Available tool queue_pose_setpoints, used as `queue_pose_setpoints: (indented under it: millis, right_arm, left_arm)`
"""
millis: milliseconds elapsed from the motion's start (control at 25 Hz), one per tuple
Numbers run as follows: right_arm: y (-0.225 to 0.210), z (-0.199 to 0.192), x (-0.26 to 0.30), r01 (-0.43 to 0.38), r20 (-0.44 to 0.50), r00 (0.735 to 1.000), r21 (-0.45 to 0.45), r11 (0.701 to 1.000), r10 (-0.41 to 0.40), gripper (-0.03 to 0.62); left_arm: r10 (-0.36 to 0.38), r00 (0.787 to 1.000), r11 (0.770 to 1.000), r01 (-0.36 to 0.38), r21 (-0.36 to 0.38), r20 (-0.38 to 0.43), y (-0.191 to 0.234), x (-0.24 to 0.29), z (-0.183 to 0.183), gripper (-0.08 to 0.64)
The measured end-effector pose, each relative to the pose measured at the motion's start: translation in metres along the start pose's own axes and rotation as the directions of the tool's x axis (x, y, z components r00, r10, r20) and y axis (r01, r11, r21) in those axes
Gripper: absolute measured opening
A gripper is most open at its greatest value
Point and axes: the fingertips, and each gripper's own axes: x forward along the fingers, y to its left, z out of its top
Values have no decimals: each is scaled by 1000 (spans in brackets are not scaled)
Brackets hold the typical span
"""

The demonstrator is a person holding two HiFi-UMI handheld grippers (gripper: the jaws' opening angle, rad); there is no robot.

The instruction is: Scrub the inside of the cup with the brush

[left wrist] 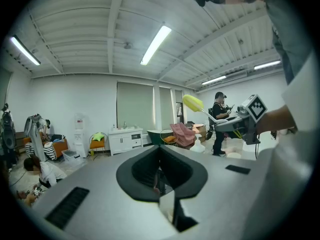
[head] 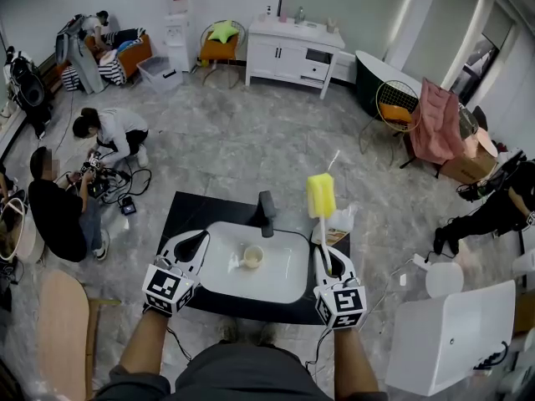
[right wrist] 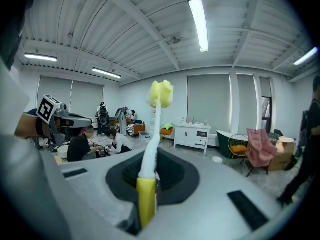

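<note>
Your left gripper (head: 194,242): jaws together, empty. Your right gripper (head: 328,259): clamped on one brush (head: 320,195), yellow head up. One cup (head: 252,257) sits in the white sink (head: 284,289), between both grippers.

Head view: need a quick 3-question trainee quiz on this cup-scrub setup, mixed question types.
1. True or false: the cup stands on the floor beside the sink.
2. Which one holds the brush? A: the left gripper. B: the right gripper. C: neither.
3. Fill in: the brush's sponge head is ____ in colour.

Key
1. False: the cup sits inside the sink.
2. B: the right gripper's jaws are shut on the brush handle, while the left gripper is shut and empty.
3. Yellow.
</note>
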Motion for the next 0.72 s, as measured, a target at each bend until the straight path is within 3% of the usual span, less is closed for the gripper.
queue_pose_setpoints:
  millis: [720]
  right_arm:
    - [-5, -3, 1, -1, -1, 1000, 5, 1000, 1, 14]
  left_arm:
    - [-11, 1000, 1000, 11, 3, -15, -5, 7, -4, 3]
